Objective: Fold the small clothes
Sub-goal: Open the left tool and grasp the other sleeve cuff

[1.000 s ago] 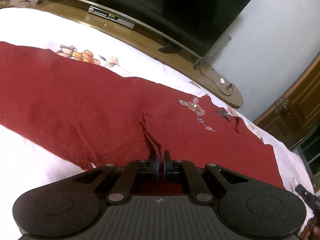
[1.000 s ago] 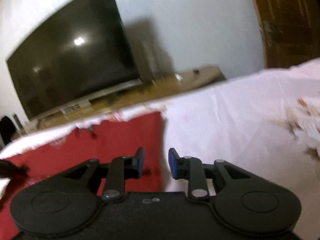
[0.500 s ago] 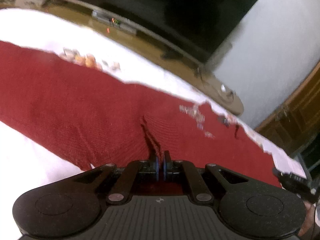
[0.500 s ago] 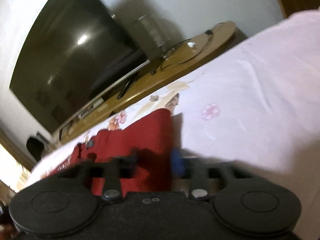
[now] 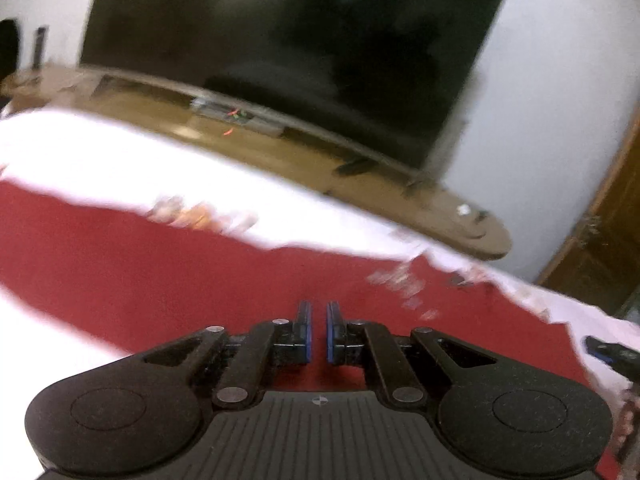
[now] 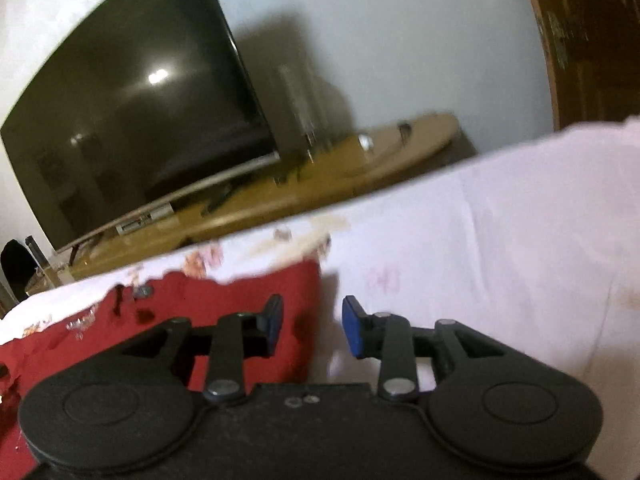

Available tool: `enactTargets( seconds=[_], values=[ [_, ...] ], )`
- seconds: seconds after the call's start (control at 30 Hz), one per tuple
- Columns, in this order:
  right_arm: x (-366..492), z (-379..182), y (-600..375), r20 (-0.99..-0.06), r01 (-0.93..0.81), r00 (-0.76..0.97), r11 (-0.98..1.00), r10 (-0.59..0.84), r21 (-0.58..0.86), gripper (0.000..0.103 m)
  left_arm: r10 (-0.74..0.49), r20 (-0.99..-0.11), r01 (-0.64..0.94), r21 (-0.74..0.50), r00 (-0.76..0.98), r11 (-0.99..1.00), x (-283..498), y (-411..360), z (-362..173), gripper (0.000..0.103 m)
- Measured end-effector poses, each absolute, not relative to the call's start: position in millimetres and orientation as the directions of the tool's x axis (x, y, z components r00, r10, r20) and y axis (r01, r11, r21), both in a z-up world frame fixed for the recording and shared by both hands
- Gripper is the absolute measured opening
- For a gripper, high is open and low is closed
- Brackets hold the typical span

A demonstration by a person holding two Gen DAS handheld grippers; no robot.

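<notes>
A red knit garment [image 5: 168, 280] lies spread across the white floral bedsheet [image 5: 120, 160]. My left gripper [image 5: 318, 330] hovers just above its middle, jaws a narrow gap apart with nothing between them. In the right wrist view the garment's right end [image 6: 224, 312] lies flat, with small sparkly decorations near its far edge. My right gripper [image 6: 310, 328] is open and empty over that end's right edge, its left finger above the red cloth, its right finger above the sheet [image 6: 500, 240]. The right gripper's tip shows at the left wrist view's right edge [image 5: 612, 354].
A large dark TV [image 5: 288, 48] stands on a long wooden cabinet [image 5: 360, 184] beyond the bed's far edge, with a set-top box [image 5: 236, 114] under it. A wooden wardrobe [image 5: 600, 248] is at the far right. Bare sheet extends right of the garment.
My left gripper has let go of the pinched fold of red cloth, opened slightly and tilted up. My right gripper stayed open and has swung back over the garment's right edge.
</notes>
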State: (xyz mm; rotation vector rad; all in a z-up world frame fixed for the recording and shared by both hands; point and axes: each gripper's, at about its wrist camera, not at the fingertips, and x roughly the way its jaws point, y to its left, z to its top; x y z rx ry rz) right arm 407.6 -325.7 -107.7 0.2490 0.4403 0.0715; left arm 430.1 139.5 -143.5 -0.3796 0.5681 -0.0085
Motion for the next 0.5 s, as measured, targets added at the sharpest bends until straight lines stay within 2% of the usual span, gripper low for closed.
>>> enactTargets(
  seconds=[0.13, 0.2, 0.23, 0.3, 0.33, 0.37, 0.4, 0.47, 0.5],
  values=[
    [437, -106, -305, -0.430, -0.069, 0.889, 0.975, 0.156, 0.211, 0.030, -0.200, -0.577, 0.002, -0.325, 0.792, 0.946, 473, 98, -150, 0.005],
    [451, -114, -292, -0.482, -0.072, 0.865, 0.985, 0.140, 0.157, 0.027, -0.166, -0.647, -0.005, -0.254, 0.744, 0.967, 493, 80, -167, 0.007],
    [460, -122, -289, -0.527, -0.042, 0.845, 0.993, 0.094, 0.110, 0.024, -0.152, -0.652, -0.008, -0.235, 0.743, 0.972, 496, 77, -177, 0.007],
    [459, -123, -294, -0.517, -0.020, 0.853, 0.996, 0.065, 0.091, 0.023, -0.184, -0.608, -0.008, -0.299, 0.773, 0.954, 492, 88, -183, 0.007],
    [459, -122, -296, -0.519, 0.006, 0.854, 0.996, 0.038, 0.084, 0.031, -0.201, -0.615, -0.036, -0.351, 0.763, 0.936, 491, 95, -182, 0.007],
    [459, -121, -296, -0.537, 0.050, 0.843, 0.998, -0.016, 0.048, 0.035, -0.199, -0.628, -0.067, -0.374, 0.752, 0.925, 488, 98, -175, 0.007],
    [453, -117, -298, -0.533, 0.046, 0.846, 0.997, -0.011, 0.053, 0.034, -0.175, -0.622, -0.074, -0.354, 0.763, 0.932, 480, 98, -168, 0.007],
    [424, -104, -300, -0.459, -0.006, 0.887, 0.996, 0.045, 0.085, 0.035, -0.132, -0.562, -0.051, -0.298, 0.816, 0.953, 458, 96, -160, 0.037],
    [409, -101, -298, -0.428, -0.024, 0.902, 0.997, 0.054, 0.075, 0.035, -0.126, -0.561, -0.056, -0.296, 0.818, 0.953, 453, 98, -164, 0.077]
  ],
)
